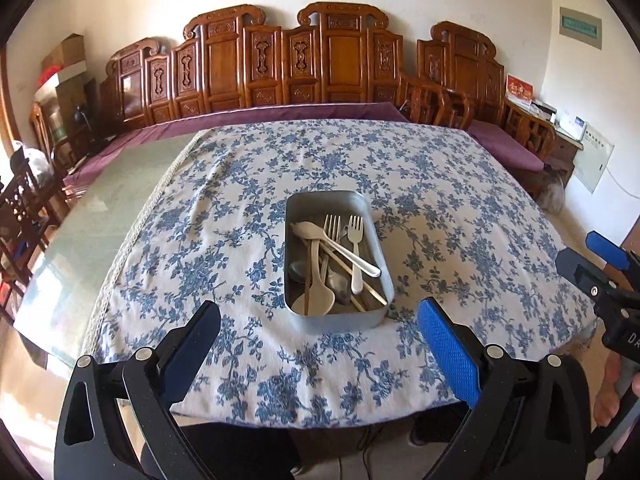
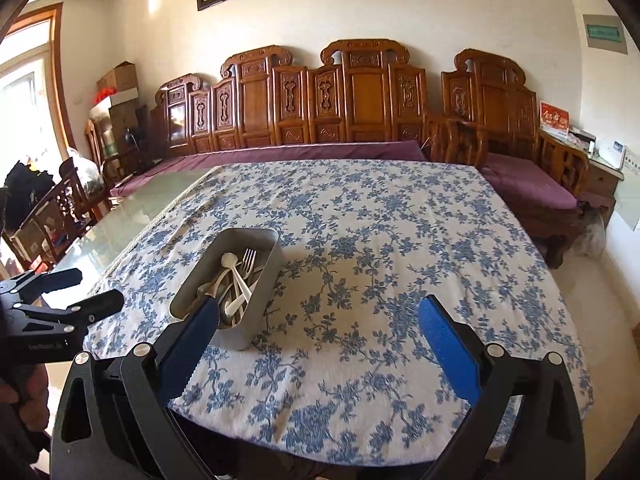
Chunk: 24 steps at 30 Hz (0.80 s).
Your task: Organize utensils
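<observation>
Currently the desk (image 1: 240, 380) wears a loose floral cloth (image 1: 440, 184), wrinkled: dragging anything could bunch it and shift the metal tin (image 1: 338, 322), which sits near the front edge. Utensils (image 1: 340, 256) lie tangled in the tin: forks, spoons, probably chopsticks, hard to tell. Pulling one may lift or flick others out. Left tool (image 1: 320, 336) and right tool (image 2: 320, 332) both spread wide, holding nothing, hovering short of the tin.
</observation>
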Tool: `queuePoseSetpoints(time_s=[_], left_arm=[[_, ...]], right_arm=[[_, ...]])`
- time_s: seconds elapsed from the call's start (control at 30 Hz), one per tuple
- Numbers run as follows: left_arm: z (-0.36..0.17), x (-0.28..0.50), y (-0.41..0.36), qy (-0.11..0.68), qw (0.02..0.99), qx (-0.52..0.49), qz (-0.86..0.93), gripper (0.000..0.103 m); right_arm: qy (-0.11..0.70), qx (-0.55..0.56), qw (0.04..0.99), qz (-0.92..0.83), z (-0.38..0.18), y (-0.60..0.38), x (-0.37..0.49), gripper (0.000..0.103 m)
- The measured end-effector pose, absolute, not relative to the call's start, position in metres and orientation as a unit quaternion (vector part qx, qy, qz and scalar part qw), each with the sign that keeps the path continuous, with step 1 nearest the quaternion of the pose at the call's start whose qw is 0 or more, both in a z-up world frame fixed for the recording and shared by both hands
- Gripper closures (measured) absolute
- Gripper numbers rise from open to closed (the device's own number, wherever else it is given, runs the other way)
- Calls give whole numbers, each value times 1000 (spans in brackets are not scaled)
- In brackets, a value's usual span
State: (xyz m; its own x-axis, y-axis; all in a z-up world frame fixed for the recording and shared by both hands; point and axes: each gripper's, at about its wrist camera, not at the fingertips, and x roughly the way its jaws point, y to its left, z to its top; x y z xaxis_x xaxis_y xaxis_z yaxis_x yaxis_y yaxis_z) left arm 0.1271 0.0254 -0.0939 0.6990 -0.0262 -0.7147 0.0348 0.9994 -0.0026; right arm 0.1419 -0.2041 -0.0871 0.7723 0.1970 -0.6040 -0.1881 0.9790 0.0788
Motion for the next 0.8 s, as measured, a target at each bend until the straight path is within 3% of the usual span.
queuePoseSetpoints(time_s=[0.8], left_arm=[[33, 27, 5, 244, 970, 4, -22, 8]], right_arm=[[174, 3, 980, 94, 44, -213, 42, 3]])
